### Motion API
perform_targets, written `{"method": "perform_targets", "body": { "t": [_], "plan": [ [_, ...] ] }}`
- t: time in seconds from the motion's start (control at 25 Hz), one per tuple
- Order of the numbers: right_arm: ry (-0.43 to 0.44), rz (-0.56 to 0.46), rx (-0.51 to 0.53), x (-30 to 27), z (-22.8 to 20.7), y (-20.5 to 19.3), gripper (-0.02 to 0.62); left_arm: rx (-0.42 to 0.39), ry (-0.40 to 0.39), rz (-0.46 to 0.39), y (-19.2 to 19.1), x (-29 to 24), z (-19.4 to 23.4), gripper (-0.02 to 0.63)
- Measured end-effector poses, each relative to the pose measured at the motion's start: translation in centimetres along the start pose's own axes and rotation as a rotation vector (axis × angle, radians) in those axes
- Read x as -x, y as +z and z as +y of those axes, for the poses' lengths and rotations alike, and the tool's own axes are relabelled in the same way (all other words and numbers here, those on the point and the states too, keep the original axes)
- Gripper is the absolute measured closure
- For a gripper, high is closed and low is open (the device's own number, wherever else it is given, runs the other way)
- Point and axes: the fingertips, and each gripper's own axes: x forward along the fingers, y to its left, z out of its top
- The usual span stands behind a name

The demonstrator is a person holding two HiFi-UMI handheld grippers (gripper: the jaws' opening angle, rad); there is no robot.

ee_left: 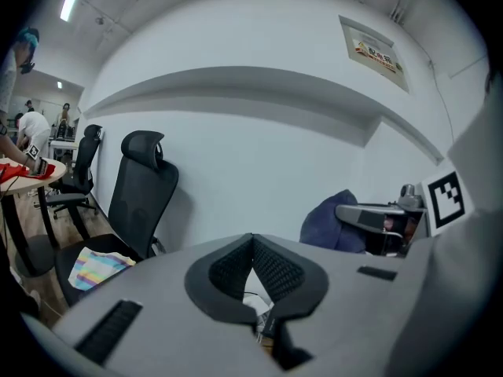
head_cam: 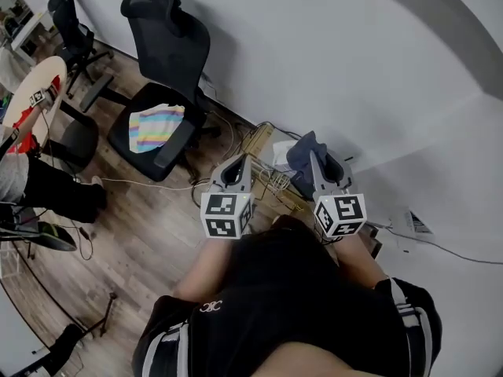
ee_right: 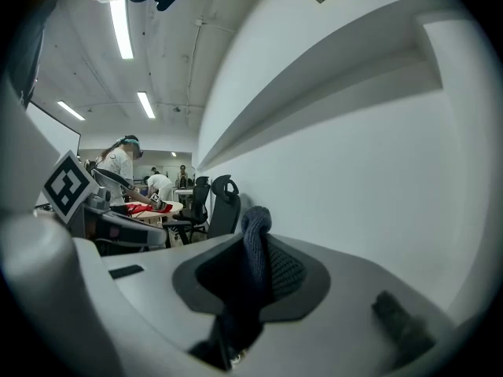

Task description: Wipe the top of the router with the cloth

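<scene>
My right gripper (head_cam: 321,163) is shut on a dark blue cloth (head_cam: 302,154), which bunches to the left of its jaws. In the right gripper view the cloth (ee_right: 255,246) rises as a knitted fold between the mesh pads of that gripper (ee_right: 253,267). My left gripper (head_cam: 239,163) is held level with it, a little to the left; its pads meet at the tip with nothing between them (ee_left: 253,246). From the left gripper view the cloth (ee_left: 330,222) hangs beside the right gripper (ee_left: 376,217). I cannot make out a router with certainty in any view.
A black office chair (head_cam: 167,49) with a rainbow-striped cloth (head_cam: 156,126) on its seat stands at the left by the white wall (head_cam: 354,61). Cables and a wire rack (head_cam: 263,144) lie on the wooden floor below the grippers. A white device (head_cam: 414,225) with a cable sits at the right.
</scene>
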Motion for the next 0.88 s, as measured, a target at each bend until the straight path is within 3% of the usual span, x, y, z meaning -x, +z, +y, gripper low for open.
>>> {"method": "perform_targets", "body": {
  "t": [0.24, 0.36, 0.64, 0.88],
  "plan": [
    [0.043, 0.069, -0.008, -2.5, -3.7, -1.4, 0.526, 0.03, 0.037, 0.042, 0.3, -2.2, -0.2, 0.603],
    [0.055, 0.057, 0.001, -4.0, -5.8, -1.3, 0.526, 0.005, 0.049, 0.033, 0.5, -3.6, -0.2, 0.603],
    [0.09, 0.122, -0.076, -5.3, -8.0, -5.2, 0.526, 0.076, 0.093, 0.122, -4.7, -6.8, -0.3, 0.603],
    [0.161, 0.192, -0.056, -6.8, -7.6, -10.3, 0.526, 0.127, 0.178, 0.177, -10.7, -8.2, 1.9, 0.603]
  ]
}}
